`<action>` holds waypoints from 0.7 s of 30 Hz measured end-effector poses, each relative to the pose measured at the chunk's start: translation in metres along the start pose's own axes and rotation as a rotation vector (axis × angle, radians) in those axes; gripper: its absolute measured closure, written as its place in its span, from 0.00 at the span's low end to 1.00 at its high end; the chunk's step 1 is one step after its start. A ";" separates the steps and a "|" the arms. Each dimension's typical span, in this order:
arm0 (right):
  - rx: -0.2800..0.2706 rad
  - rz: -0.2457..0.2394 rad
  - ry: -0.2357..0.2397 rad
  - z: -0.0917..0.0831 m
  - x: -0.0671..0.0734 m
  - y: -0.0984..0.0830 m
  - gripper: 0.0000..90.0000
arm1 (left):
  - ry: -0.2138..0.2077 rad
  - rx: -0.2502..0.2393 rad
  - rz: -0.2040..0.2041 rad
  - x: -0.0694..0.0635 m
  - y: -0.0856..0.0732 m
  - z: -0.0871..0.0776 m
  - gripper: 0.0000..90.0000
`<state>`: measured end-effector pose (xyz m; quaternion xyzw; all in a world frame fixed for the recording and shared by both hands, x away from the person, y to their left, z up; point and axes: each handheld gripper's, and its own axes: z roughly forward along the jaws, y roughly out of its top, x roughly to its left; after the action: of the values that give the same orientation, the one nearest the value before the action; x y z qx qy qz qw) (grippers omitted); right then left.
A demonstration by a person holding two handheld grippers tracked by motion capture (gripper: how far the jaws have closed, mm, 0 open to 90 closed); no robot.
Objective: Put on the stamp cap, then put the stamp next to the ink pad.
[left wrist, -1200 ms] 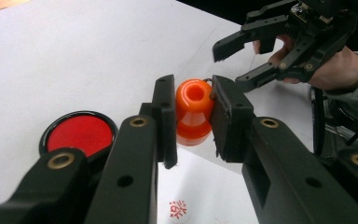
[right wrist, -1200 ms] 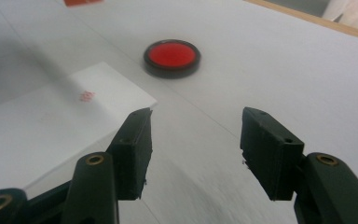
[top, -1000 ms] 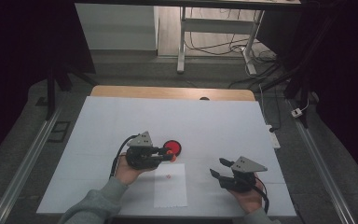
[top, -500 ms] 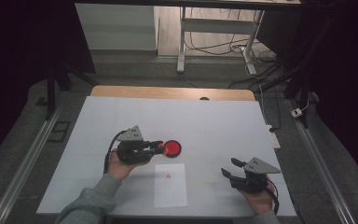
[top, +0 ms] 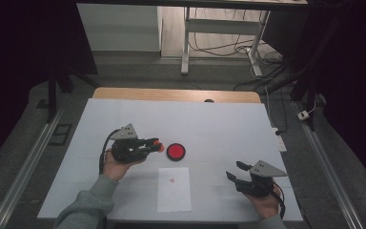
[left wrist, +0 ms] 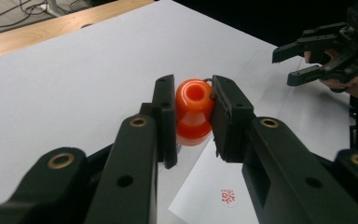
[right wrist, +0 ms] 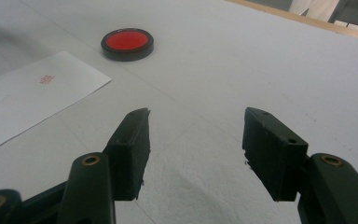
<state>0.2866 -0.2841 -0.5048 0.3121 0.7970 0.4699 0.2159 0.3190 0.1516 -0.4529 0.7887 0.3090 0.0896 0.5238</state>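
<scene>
Left tool (left wrist: 193, 116) gripping orange stamp (left wrist: 194, 111), now carried left, off the red ink pad (top: 175, 151); paper (top: 174, 189) already marked, so stamping looks complete. Right tool (right wrist: 193, 154) open, idle on table (top: 228, 129).

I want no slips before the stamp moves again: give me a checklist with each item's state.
1. Left gripper clamped on the orange stamp: ok, both pads press its sides.
2. Stamp clear of the table: ok, it is held off the surface.
3. Ink pad uncovered: ok, its red face is exposed.
4. Paper sheet flat: ok, it already carries one red mark.
5. Right gripper out of the way: ok, open, empty, apart from the sheet.
6. Ink on the stamp's face: cannot tell.
</scene>
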 end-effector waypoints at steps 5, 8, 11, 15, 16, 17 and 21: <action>0.006 -0.001 0.000 -0.001 -0.001 0.000 0.45 | 0.008 0.006 -0.005 0.003 -0.001 -0.001 0.80; 0.004 -0.002 -0.002 -0.001 -0.001 0.000 0.45 | 0.019 0.016 -0.007 0.006 -0.002 0.000 0.80; 0.007 -0.001 -0.002 0.000 -0.001 0.000 0.45 | 0.027 0.022 -0.009 0.009 -0.004 0.000 0.80; 0.009 -0.004 0.000 0.001 -0.001 0.000 0.45 | 0.036 0.020 -0.018 0.012 -0.005 0.000 0.80; 0.008 -0.005 -0.001 0.000 0.000 0.000 0.45 | 0.039 0.022 -0.020 0.013 -0.005 0.000 0.80; 0.006 -0.004 0.000 0.000 0.000 0.000 0.45 | 0.042 0.025 -0.023 0.014 -0.006 0.000 0.80; 0.012 -0.002 -0.002 0.000 -0.001 0.000 0.45 | 0.058 0.033 -0.032 0.019 -0.008 0.002 0.80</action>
<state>0.2874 -0.2847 -0.5053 0.3132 0.7999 0.4646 0.2150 0.3322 0.1634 -0.4640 0.7894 0.3379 0.0989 0.5029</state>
